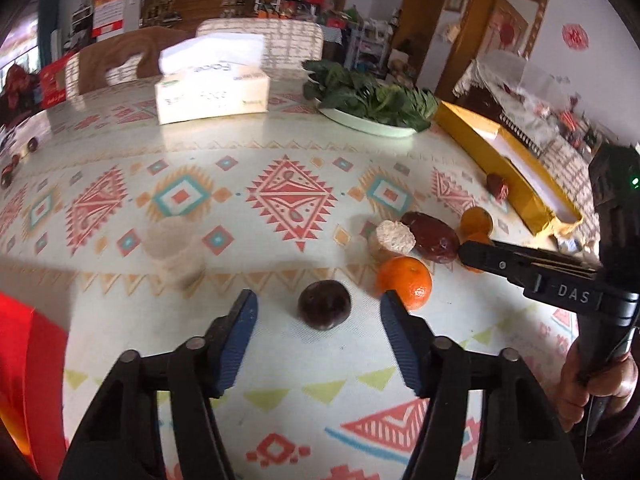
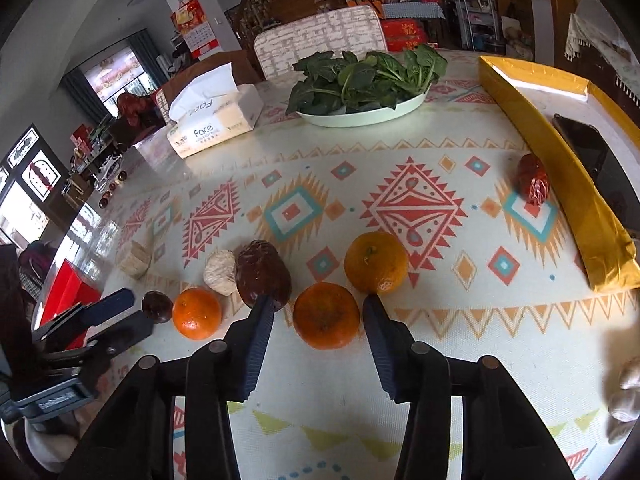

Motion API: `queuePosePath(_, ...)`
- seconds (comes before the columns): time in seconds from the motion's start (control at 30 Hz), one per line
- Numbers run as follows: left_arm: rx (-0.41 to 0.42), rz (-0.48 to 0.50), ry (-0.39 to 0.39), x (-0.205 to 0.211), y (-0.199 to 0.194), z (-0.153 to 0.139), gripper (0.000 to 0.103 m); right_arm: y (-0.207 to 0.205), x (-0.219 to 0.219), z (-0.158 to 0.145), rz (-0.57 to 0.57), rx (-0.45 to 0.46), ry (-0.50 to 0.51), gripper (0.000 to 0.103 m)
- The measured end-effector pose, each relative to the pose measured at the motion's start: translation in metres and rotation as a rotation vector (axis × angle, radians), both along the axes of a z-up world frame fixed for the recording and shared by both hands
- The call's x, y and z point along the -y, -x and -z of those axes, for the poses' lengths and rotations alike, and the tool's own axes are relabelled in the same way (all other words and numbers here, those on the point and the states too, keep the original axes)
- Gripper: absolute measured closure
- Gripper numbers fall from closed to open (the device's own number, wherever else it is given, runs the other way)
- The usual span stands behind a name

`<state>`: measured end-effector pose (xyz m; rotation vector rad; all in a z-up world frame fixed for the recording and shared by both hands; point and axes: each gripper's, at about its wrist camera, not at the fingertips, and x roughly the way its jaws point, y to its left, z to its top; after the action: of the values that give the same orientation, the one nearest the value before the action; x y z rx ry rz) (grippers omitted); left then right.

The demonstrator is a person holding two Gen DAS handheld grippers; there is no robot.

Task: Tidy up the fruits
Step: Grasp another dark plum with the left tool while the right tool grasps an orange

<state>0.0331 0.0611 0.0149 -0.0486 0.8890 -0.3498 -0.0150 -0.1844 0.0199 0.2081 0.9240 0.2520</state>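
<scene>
The right gripper [image 2: 316, 304] gapes wide around a dull orange tangerine [image 2: 326, 316] resting between its fingertips. The left gripper [image 1: 318, 300], equally spread, frames a small, dark, glossy round fruit [image 1: 324, 304] just ahead.

My left gripper [image 1: 319, 312] hangs with jaws spread around a dark round fruit [image 1: 324, 304] on the patterned tablecloth [image 1: 288, 196]. An orange mandarin [image 1: 406, 282] sits just beside the right-hand finger.
</scene>
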Motion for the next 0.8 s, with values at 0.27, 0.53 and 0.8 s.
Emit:
queuePosePath(0.27, 0.013, 0.021, -0.035, 0.010, -0.003, 0.000, 0.078, 0.001, 0.002, 0.002, 0.014, 0.014, 0.012, 0.068)
queuePosePath(0.53, 0.051, -0.016, 0.043, -0.015, 0.032, -0.020, 0.079, 0.015, 0.001, -0.008, 0.009, 0.018, -0.023, 0.068)
queuePosePath(0.8, 0.123, -0.128, 0.141, -0.073, 0.087, -0.053, 0.079, 0.048, -0.033, -0.043, -0.075, 0.050, -0.085, 0.068)
